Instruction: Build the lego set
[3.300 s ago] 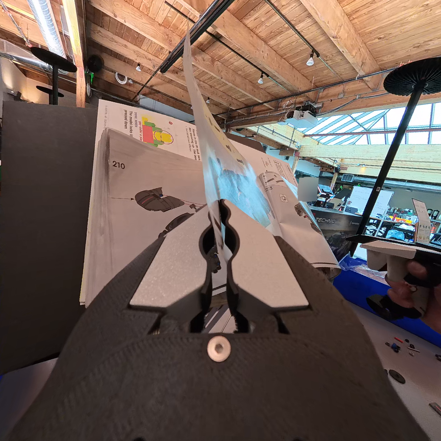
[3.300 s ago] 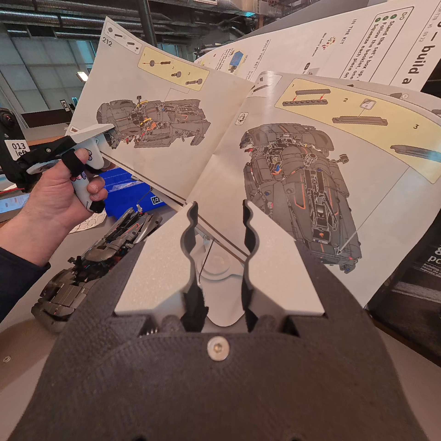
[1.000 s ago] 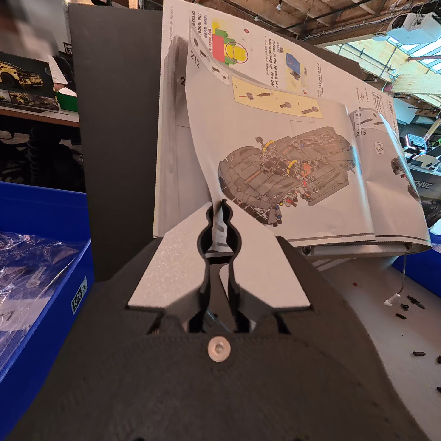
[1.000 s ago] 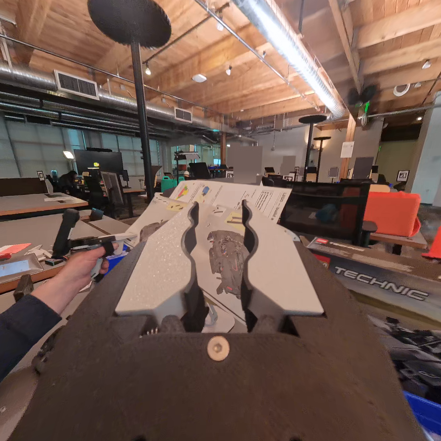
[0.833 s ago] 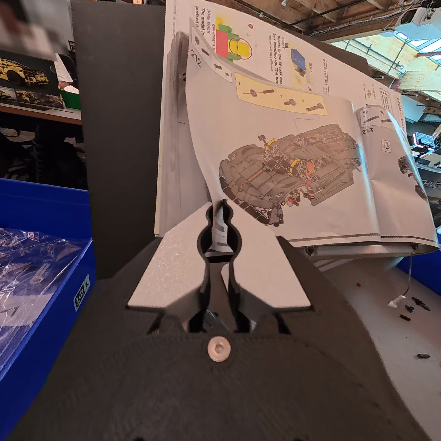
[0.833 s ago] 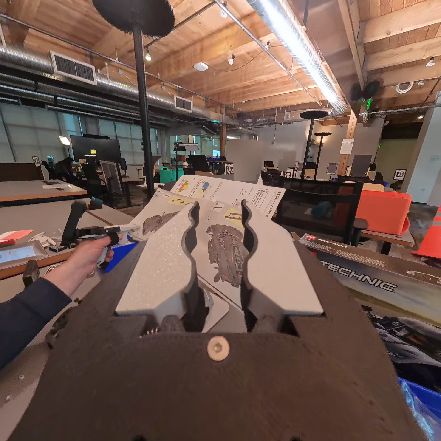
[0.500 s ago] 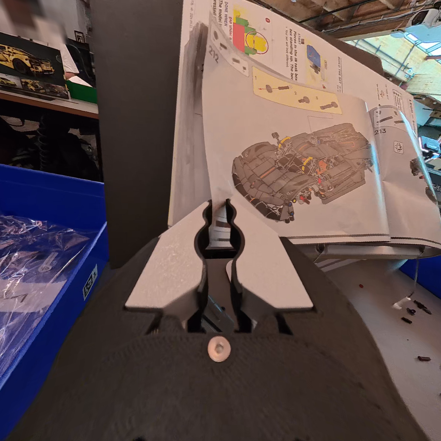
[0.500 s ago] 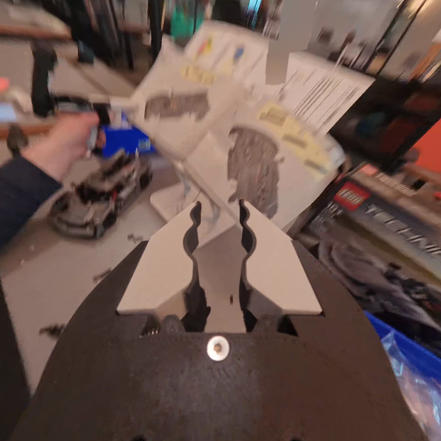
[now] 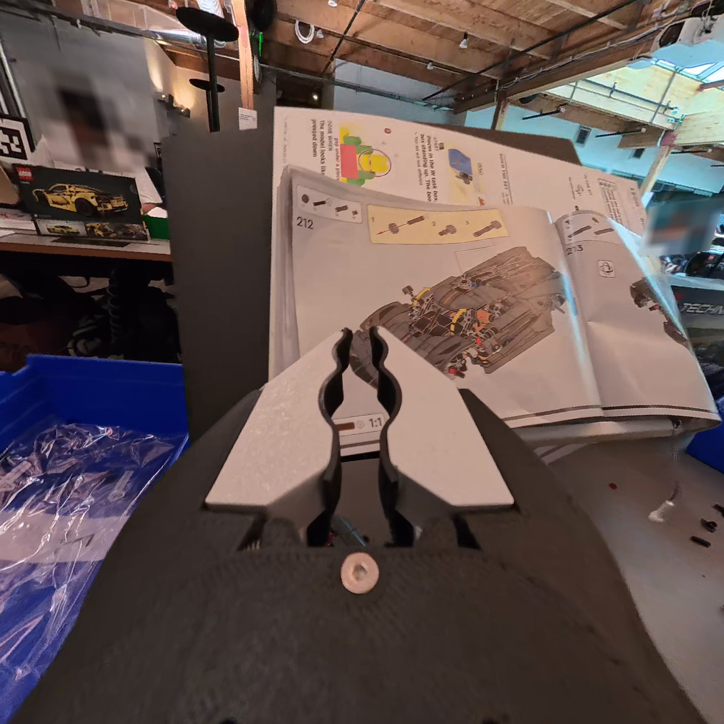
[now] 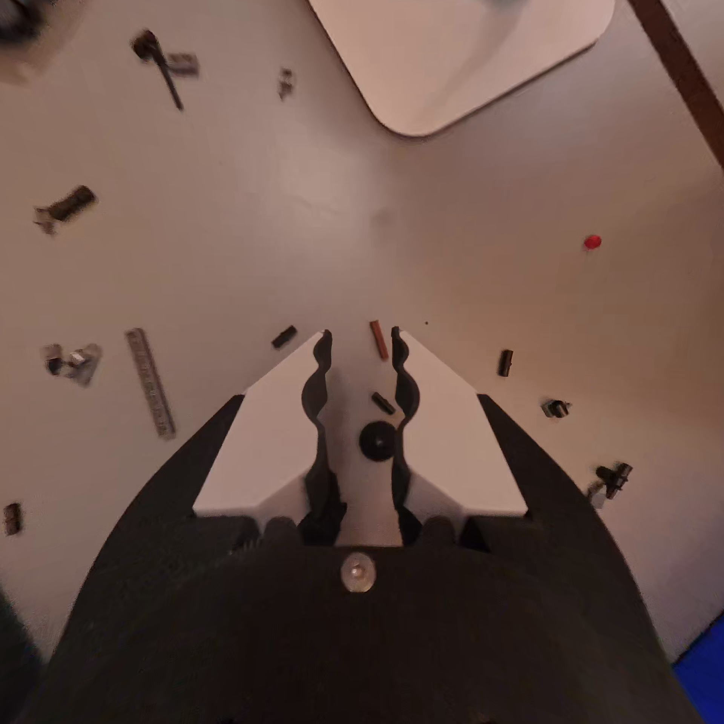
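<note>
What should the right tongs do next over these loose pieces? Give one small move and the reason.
Probably shift the right tongs slightly right and lower them around the brown axle. They are open and empty above the table, and the axle lies just off their right tip; the open booklet shows a brown bar at its bottom edge.

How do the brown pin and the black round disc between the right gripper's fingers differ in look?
The brown pin is a slim, reddish-brown stick; the black round disc is flat, circular and black. The pin lies up near the fingertips of the right gripper, while the disc sits farther back, partly hidden by one finger. Both lie loose on the pale table, ungripped, between open jaws.
</note>
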{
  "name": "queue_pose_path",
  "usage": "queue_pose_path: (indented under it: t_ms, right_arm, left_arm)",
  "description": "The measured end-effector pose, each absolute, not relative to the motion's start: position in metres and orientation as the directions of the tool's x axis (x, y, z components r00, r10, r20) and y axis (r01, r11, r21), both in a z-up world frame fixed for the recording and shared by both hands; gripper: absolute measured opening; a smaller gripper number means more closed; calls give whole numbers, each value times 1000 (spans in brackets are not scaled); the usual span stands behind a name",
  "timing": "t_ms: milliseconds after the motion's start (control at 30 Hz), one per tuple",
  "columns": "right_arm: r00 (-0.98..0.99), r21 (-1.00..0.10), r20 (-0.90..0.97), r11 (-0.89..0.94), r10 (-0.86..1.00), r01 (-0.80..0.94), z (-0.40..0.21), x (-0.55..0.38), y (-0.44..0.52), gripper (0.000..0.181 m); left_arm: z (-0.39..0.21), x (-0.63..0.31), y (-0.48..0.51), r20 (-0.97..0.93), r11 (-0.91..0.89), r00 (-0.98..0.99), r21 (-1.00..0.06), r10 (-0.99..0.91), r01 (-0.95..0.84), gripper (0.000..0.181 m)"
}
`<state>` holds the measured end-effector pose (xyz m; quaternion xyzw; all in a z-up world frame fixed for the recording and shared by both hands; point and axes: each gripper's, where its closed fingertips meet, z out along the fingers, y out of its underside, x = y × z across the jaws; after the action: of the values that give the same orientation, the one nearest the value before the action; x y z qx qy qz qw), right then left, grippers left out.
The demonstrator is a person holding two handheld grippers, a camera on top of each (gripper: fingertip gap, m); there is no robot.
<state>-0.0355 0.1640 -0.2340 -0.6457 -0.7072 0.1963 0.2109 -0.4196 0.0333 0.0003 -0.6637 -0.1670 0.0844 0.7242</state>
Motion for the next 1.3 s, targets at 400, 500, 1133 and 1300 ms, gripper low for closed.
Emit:
queue_pose_path:
  t_ms: [400,500,1133,1300]
  right_arm:
    - [-91,-517,1,78,996,852,-259,-41,161,13]
    - [-98,-523,-7,80,995,848,-259,-41,159,4]
    - [-89,-793,298,299,950,531,-162,-74,155,3]
    - [-71,-789,421,403,904,463,-142,-77,150,3]
  left_arm:
    - [17,-414,22,160,170,948,-979,274,116,8]
    - [21,-400,30,115,158,969,-984,219,81,8]
    - [-10,-197,123,-174,-122,902,-963,-395,-239,14]
    - [-58,-141,137,-116,-269,812,-909,-572,-320,20]
